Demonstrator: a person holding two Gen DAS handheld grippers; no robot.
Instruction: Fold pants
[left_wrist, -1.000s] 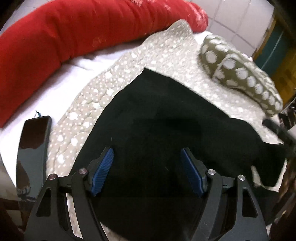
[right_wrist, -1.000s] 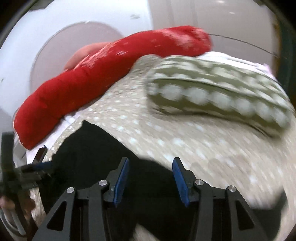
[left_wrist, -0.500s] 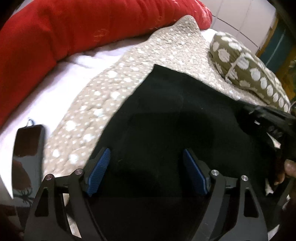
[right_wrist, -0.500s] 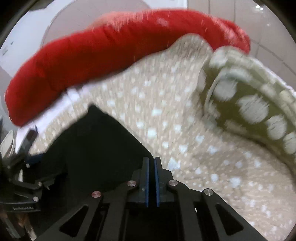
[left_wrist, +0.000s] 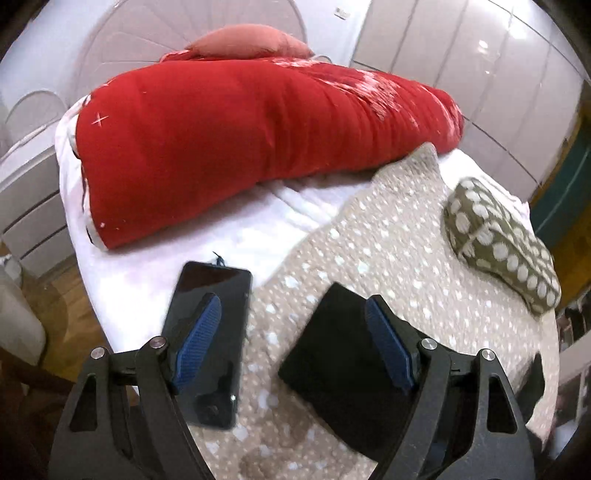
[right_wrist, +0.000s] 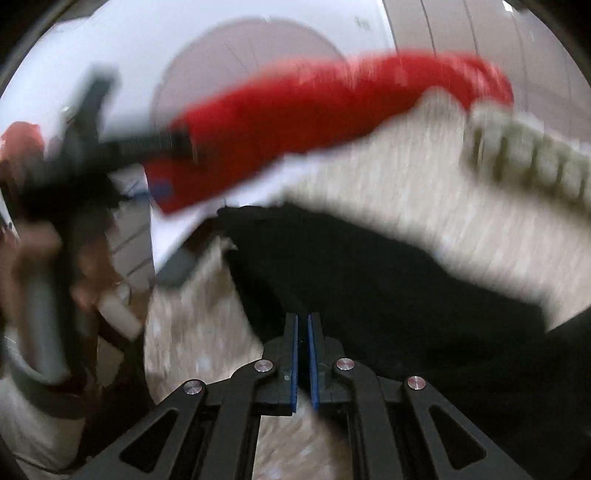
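**Fold pants: right claw carrying an edge across, left claw clear**

Obs. The black pants (left_wrist: 354, 369) lie on the dotted beige quilt (left_wrist: 388, 243), near edge of the bed, with a squared corner pointing up-frame in the left wrist view. A phone (left_wrist: 210, 332) rests face up just beside them, partly on the white sheet (left_wrist: 207, 240). Red comforter (left_wrist: 258, 147) and spotted olive pillow (left_wrist: 498, 243) sit well apart, further back.

Left gripper (left_wrist: 291, 347): released, jaws wide, nothing between the pads; it hangs above the phone and the pants corner.

Right gripper (right_wrist: 302, 362): clenched, pads nearly meeting. The right wrist view is heavily smeared; black cloth (right_wrist: 369, 277) starts right at the fingertips, but whether a layer is actually pinched I cannot tell.

Judgement. Step in hand looks like drawing one side of the pants over for the next fold.

Notes for doing it well:
- Confirm fabric is caught before travelling far.
- Keep the carried edge low and taut, so the layer lays flat.
- Line up the edge with the opposite side before letting go.
- Left claw should pin the fold line, staying off the phone.
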